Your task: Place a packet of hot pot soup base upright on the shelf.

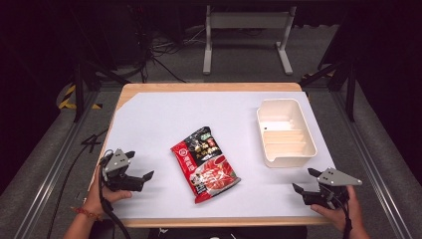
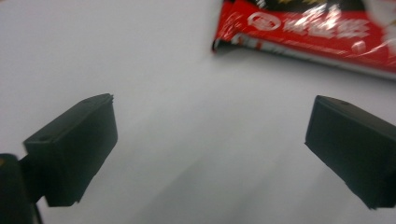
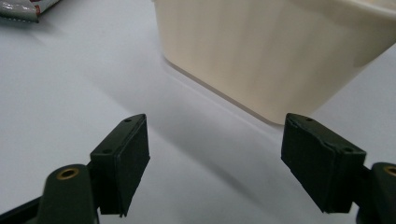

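From my left claw's view the glossy red printed food packet [image 2: 308, 32] is blurred, its lettering unreadable, cut by the top and right edges.

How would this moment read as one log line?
left claw: open, empty | right claw: open, empty | red-black foil packet: flat, mid-table | cream plastic tub: empty

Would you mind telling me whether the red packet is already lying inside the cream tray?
No, the red packet lies flat on the white table cover, left of the cream tray, whose compartments look empty.
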The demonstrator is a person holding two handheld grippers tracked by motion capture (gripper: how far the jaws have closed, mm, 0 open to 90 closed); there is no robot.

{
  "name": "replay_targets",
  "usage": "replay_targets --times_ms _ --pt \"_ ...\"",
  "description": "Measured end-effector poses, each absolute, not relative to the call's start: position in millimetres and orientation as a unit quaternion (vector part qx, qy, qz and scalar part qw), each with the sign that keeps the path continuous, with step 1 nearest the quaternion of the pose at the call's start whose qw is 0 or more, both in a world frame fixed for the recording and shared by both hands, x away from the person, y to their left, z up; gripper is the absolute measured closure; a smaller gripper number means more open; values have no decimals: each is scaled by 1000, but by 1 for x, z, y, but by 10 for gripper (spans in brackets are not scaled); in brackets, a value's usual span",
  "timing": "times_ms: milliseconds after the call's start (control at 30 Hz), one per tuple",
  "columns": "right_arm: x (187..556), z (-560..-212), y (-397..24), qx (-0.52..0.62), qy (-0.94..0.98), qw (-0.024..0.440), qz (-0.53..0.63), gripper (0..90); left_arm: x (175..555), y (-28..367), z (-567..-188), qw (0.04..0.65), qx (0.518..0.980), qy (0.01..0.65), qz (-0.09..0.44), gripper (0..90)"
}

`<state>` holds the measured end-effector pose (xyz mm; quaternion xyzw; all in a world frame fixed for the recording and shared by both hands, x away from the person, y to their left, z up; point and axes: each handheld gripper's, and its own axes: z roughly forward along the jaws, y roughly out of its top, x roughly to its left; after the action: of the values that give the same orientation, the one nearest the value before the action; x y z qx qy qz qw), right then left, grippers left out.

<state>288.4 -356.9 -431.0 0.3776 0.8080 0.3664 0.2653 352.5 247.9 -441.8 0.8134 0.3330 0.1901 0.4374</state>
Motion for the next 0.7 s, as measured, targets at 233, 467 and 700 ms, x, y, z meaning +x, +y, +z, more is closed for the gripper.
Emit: replay_targets --times_ms 233,467,700 --pt "288 -430 -354 375 809 269 364 235 358 247 -444 439 817 328 178 70" --pt "288 -430 -353 375 812 268 359 236 382 224 -439 428 839 309 134 88" --pt "289 -432 -351 367 818 266 354 236 424 191 -437 409 866 280 71 74"
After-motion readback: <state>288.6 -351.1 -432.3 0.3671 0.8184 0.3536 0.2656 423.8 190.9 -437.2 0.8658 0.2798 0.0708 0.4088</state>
